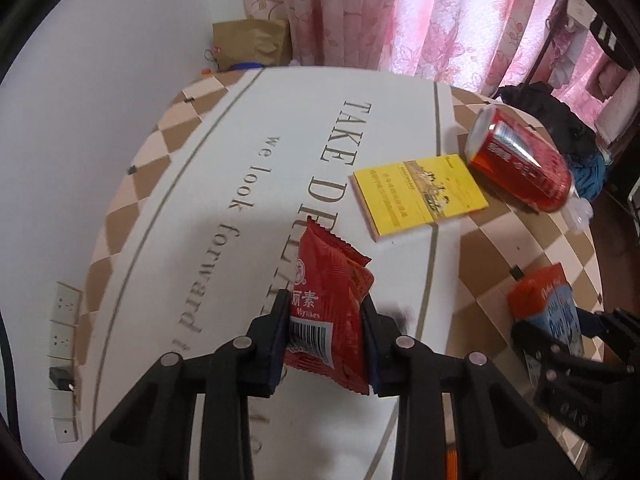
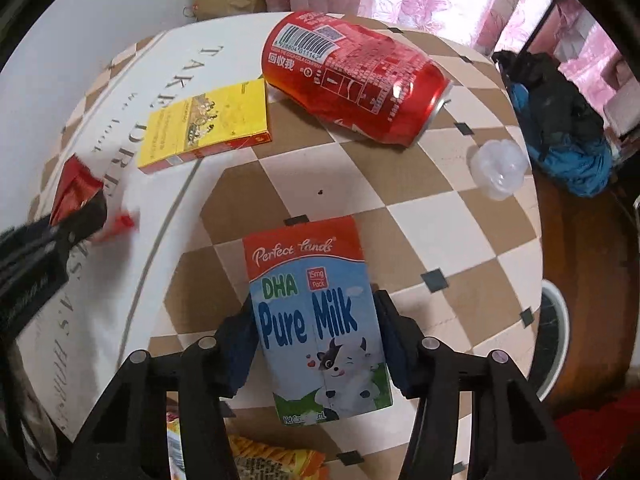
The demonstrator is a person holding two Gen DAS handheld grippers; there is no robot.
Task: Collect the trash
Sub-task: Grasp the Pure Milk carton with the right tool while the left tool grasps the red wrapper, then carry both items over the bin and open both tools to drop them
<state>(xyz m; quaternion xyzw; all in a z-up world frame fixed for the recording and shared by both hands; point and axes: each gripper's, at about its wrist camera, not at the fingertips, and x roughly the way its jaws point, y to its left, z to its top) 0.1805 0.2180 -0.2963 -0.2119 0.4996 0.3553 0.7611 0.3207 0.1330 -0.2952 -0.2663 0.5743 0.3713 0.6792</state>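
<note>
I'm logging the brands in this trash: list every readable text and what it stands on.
"Perfect lands", "DHA", "Pure Milk", "15mg Pack": milk carton; its net-content line is partly hidden.
"Mylikes" and "丽素": red snack packet.
"回收我": red soda can; barcode digits and fine print too small.
"TAKE" and "we look forward": tablecloth; the rest is covered or cut off.
Yellow box: print too small.

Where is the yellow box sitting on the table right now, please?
In the right wrist view the yellow box lies flat at upper left, just left of the fallen red can, beyond the milk carton.
</note>
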